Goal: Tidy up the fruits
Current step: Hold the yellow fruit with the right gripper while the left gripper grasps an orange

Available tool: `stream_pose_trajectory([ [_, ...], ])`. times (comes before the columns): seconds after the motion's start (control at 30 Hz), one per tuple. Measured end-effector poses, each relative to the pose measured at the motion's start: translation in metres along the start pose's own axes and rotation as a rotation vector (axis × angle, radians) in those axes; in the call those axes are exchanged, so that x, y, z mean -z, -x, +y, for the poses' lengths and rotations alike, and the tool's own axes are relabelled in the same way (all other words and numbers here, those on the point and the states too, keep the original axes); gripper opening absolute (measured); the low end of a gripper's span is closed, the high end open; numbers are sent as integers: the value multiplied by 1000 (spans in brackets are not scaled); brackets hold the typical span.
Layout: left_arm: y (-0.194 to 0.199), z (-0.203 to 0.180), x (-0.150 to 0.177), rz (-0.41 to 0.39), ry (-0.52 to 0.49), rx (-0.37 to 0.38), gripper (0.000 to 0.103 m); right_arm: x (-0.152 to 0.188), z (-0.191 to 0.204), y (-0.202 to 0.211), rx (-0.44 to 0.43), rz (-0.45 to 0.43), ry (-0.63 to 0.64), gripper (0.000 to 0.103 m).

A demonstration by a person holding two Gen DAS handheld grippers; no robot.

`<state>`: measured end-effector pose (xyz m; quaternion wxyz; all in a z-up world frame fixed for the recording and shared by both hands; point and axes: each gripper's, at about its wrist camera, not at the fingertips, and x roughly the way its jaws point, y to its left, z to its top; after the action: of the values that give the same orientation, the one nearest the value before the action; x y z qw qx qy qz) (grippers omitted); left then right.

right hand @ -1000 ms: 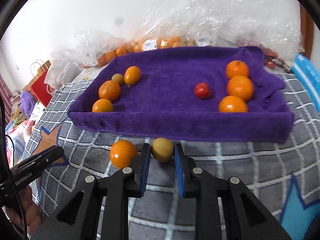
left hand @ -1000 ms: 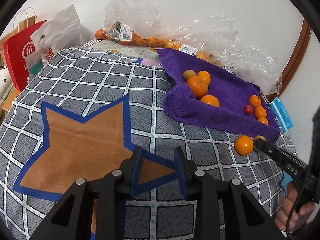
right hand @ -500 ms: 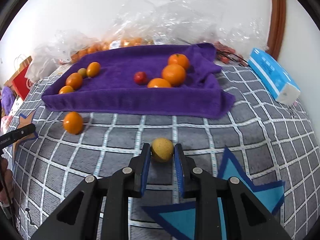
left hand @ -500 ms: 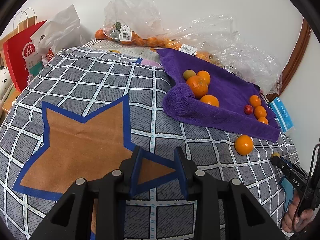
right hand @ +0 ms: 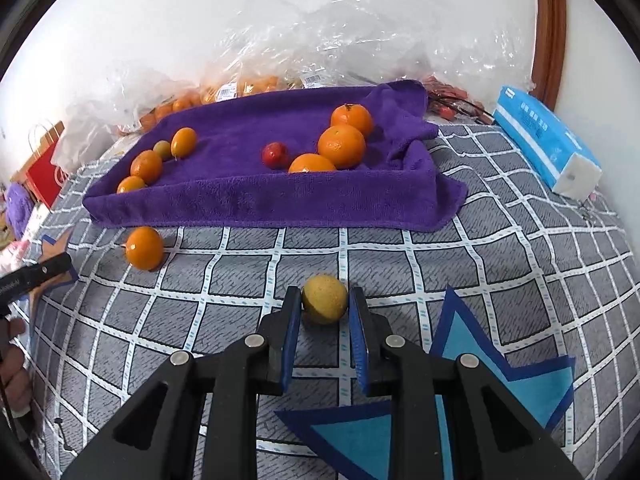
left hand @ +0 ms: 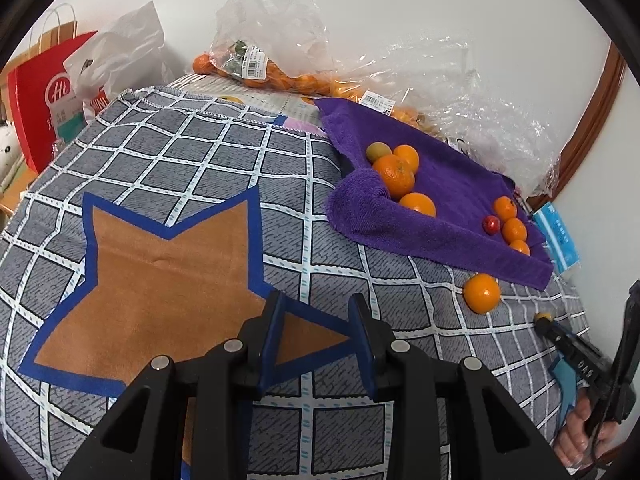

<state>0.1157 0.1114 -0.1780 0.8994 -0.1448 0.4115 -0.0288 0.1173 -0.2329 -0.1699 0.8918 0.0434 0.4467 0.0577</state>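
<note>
Right gripper [right hand: 324,310] clenched on the yellow fruit [right hand: 324,298]

Left gripper [left hand: 316,330] closed, empty. I'd lift clear of the towel [right hand: 256,204] rim, then set it beside the oranges, gently.

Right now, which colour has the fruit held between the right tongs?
Dull yellow fruit, with fine speckles; the right wrist view shows it best.

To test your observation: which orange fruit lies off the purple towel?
The lone orange on the grey checked cloth, just before the towel's front-left edge.
</note>
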Motion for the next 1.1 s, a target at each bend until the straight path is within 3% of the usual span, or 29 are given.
stream_pose_trajectory([
  [0.23,5,-16,0,46,-84,-23,31,0,-4,6,-24,-32,-24,24],
  [0.43,19,-61,-5,30,-149,49,34,2,-6,13,-12,-37,6,24],
  [0.63,-2,-108,1,53,-203,116,34,6,-23,21,46,-57,3,24],
  [0.77,-13,-129,3,52,-223,112,34,9,-26,19,45,-37,-20,24],
  [0.97,-33,-141,0,68,-231,42,35,9,-21,16,6,-24,13,24],
  [1.1,-40,-144,0,74,-232,55,36,9,-22,18,-15,-34,12,24],
])
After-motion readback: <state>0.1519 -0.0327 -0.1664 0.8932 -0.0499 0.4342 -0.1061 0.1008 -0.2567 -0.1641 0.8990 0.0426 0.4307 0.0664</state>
